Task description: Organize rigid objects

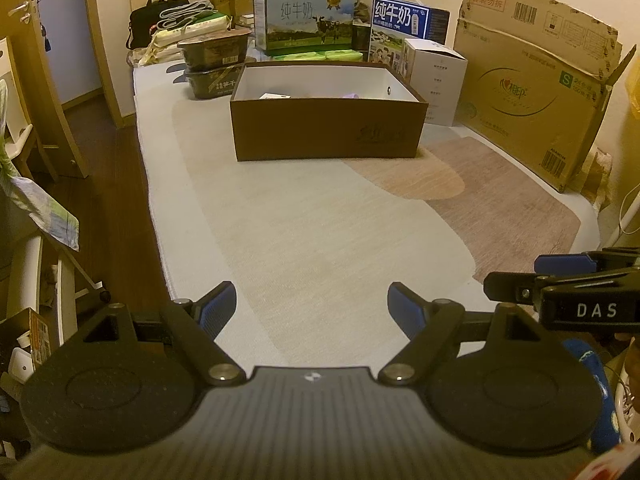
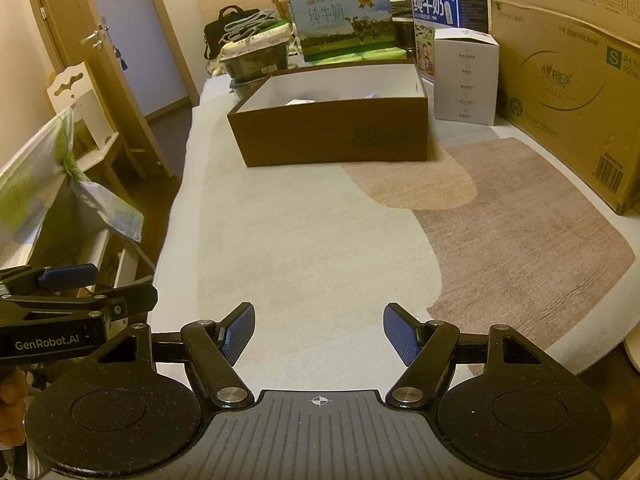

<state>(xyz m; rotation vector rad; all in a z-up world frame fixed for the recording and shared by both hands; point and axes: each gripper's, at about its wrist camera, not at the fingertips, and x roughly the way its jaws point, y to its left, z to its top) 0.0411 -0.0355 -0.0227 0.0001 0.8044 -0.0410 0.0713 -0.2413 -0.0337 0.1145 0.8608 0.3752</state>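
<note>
Left edge: wooden door [image 1: 24,40], ajar, beside the bed [image 1: 304,240], whose patterned cover lies bare in the foreground.

Far left of bed: black bag [image 1: 154,20]; stacked dark food trays [image 1: 214,66], film-lidded.

Centre: open brown cardboard box [image 1: 328,128], white inside, presumably the collecting box. Only the tops of a small white item [image 1: 274,96] and a pale purple item [image 1: 352,96] show over its near wall; what they are cannot be told.

Behind: green-and-blue milk carton [image 1: 306,20], blue milk carton [image 1: 404,20].

Right: white carton [image 1: 436,80], then a large corrugated carton [image 1: 536,92] along the wall.

Left tongs [image 1: 312,308]: spread wide, empty, low over the near bed.

Right tongs [image 2: 319,334]: moderately apart, empty, alongside the left pair.

Risks, as judged: no loose rigid object lies within reach, so any next pick means a long reach past the box; a tong arm could catch its rim and shove it across the soft cover. The trays are stacked and could slide if only the upper one is pulled. The two tongs sit close and could knock together.
</note>
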